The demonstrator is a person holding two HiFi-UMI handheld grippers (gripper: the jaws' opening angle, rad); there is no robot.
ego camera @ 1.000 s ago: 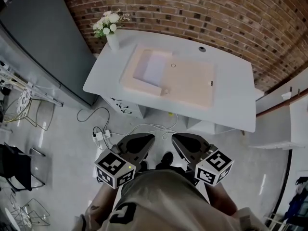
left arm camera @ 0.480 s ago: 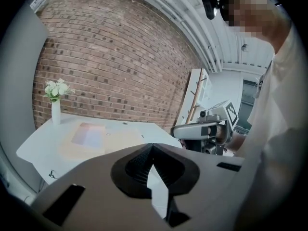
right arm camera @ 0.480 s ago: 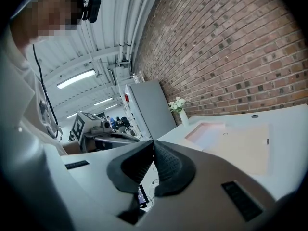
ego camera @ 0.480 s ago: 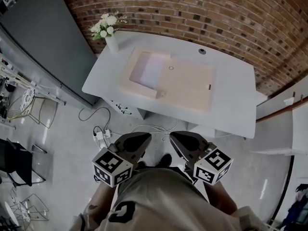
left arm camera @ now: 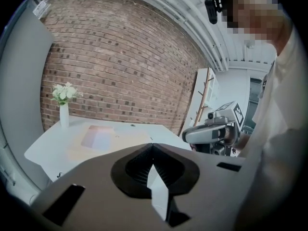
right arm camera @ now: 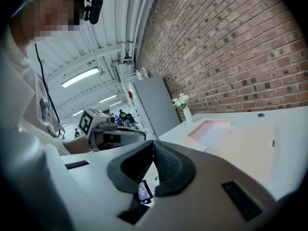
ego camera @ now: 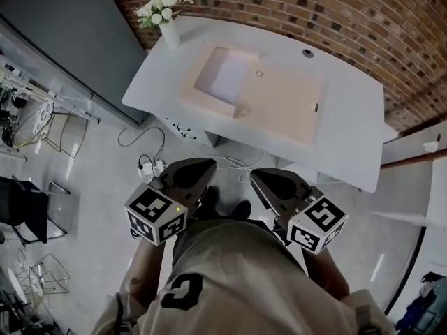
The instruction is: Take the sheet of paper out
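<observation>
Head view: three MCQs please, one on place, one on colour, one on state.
1. Where on the table is the vase? A) far left corner B) middle C) near right corner
2. The flowers are: A) red B) white C) yellow
3. The left gripper is: A) shut on the vase B) wide open C) shut, empty

1 A: the vase stands at the corner farthest from the person, on the left.
2 B: the blooms are white.
3 C: in the left gripper view its jaws meet with nothing between them.
</observation>
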